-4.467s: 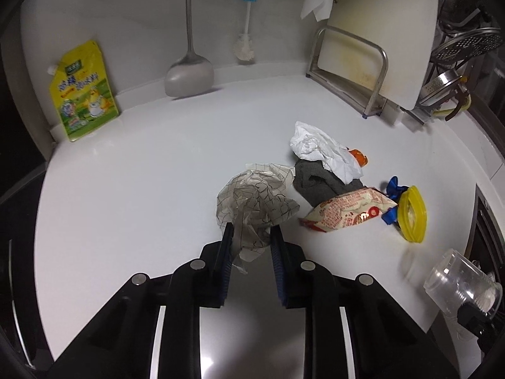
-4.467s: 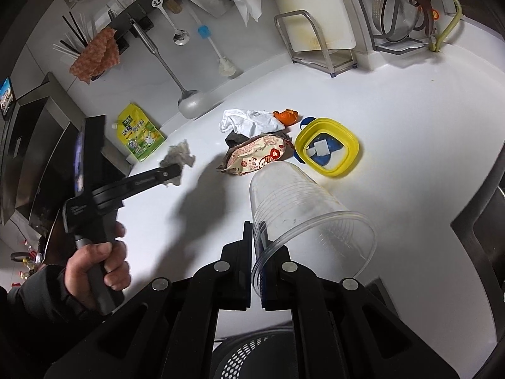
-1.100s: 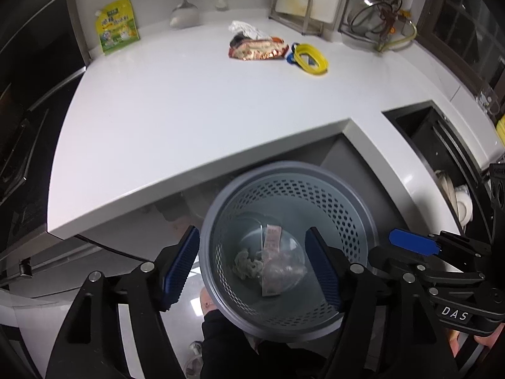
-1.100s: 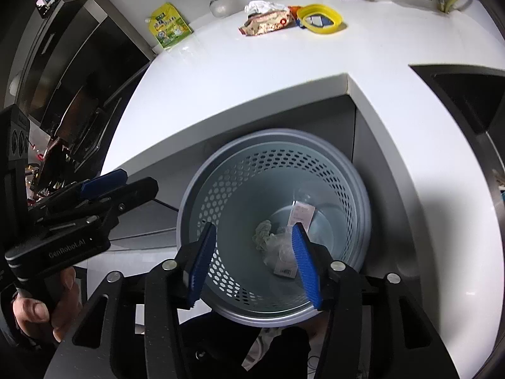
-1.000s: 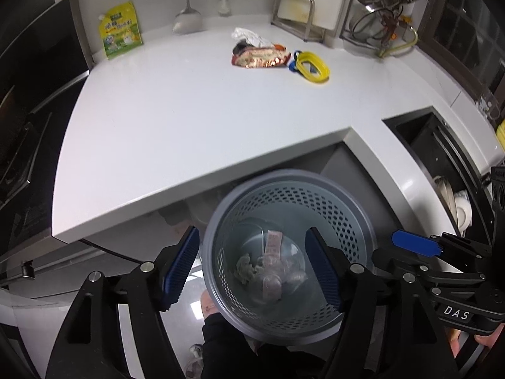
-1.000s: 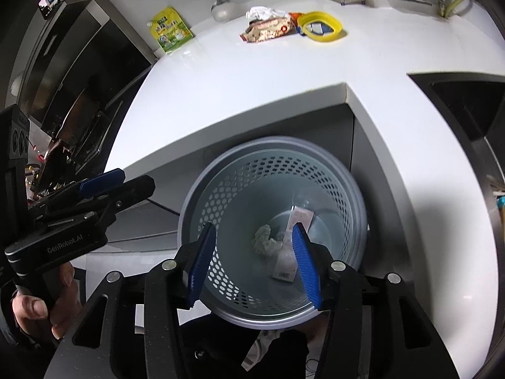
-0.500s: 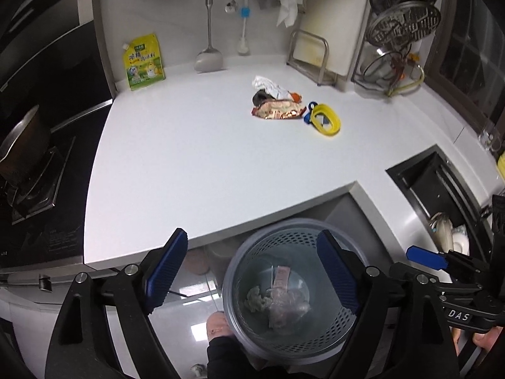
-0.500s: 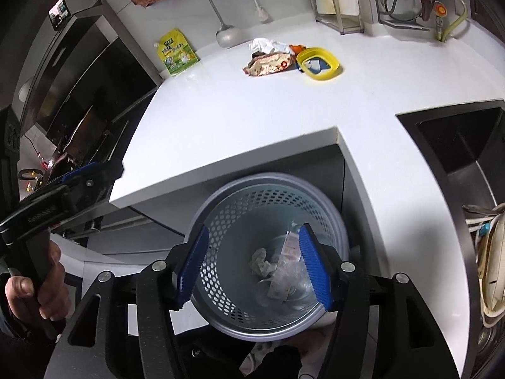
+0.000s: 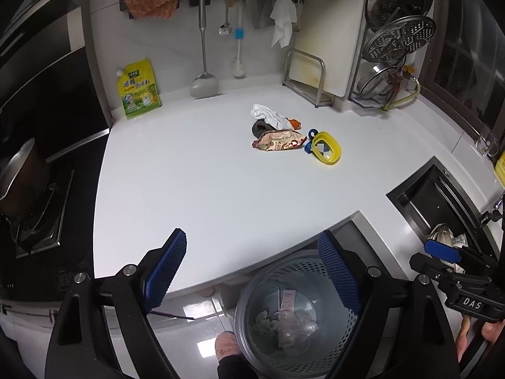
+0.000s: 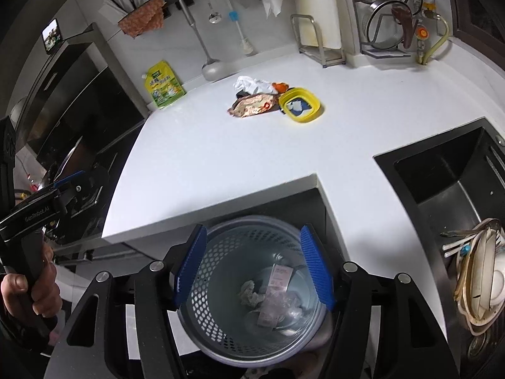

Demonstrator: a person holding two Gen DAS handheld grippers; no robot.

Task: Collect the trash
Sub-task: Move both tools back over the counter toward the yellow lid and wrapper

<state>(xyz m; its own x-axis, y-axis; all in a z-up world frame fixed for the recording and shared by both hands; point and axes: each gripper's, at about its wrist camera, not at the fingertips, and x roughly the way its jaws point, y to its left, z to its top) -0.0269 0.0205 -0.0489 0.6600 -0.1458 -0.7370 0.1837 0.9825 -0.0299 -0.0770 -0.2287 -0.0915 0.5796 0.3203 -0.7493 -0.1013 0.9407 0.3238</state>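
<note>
bin (image 10: 221,252) – crumpled trash inside | left claw (image 9: 252,271) wide, empty | right claw (image 10: 252,268) opening, empty

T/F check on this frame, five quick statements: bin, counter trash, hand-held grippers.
1. The bin holds trash. True.
2. The left hand-held gripper clamps a cup. False: nothing is between its jaws.
3. A snack wrapper lies on the counter. True.
4. The yellow lid is in the bin. False: it lies on the counter beside the wrapper.
5. The right hand-held gripper is shut. False: its jaws are opening, empty.
</note>
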